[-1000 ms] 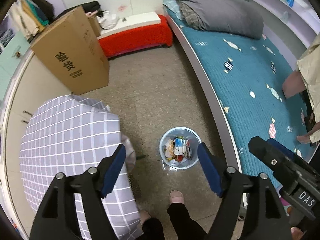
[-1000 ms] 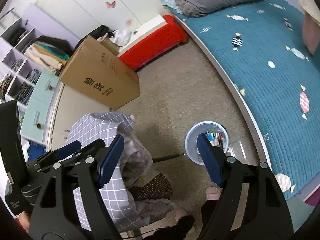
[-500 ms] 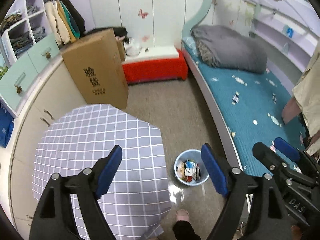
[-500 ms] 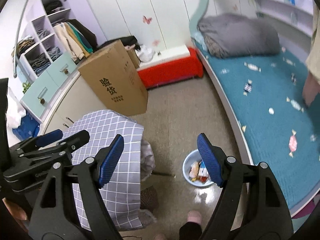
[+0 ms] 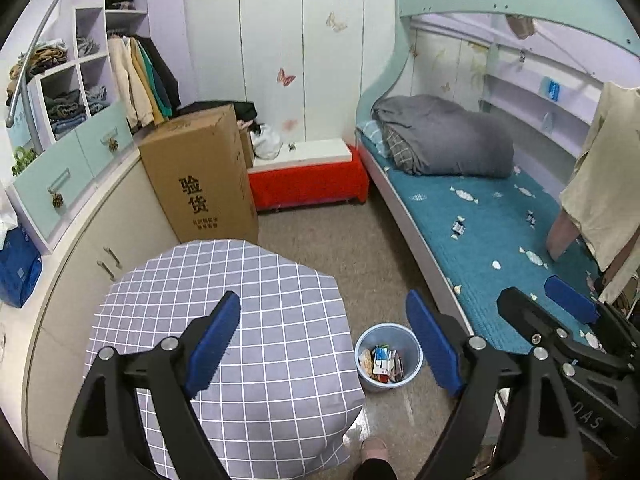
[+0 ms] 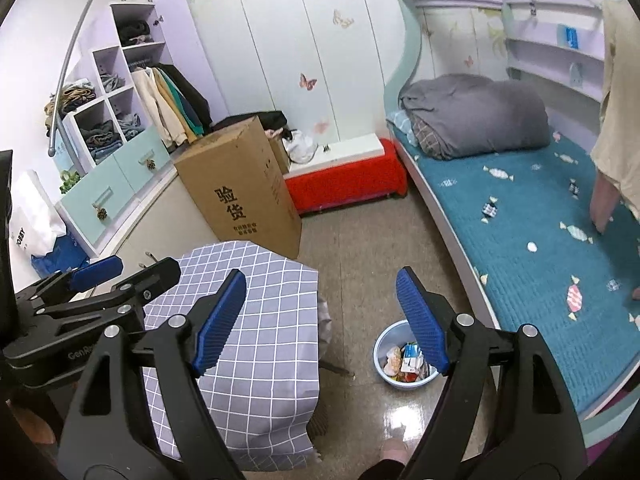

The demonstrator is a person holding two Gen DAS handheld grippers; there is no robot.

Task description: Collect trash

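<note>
A light blue waste bin (image 5: pixel 414 354) full of wrappers and small cartons stands on the floor between the table and the bed; it also shows in the right wrist view (image 6: pixel 382 350). My left gripper (image 5: pixel 324 344) is open and empty, held high above the table edge and the bin. My right gripper (image 6: pixel 320 318) is open and empty, also high above the floor. The right gripper shows at the right edge of the left wrist view (image 5: pixel 560 312), and the left gripper shows at the left of the right wrist view (image 6: pixel 120 276).
A table with a grey checked cloth (image 5: pixel 248 320) stands left of the bin. A bed with a teal cover (image 5: pixel 480 232) runs along the right. A tall cardboard box (image 5: pixel 200 184), a red bench (image 5: pixel 308 184) and cabinets (image 5: pixel 72 168) stand at the back and left.
Both grippers have risen and tilted up from looking down at the bin. The bin now looks smaller and lower in both views. Both stay open.
</note>
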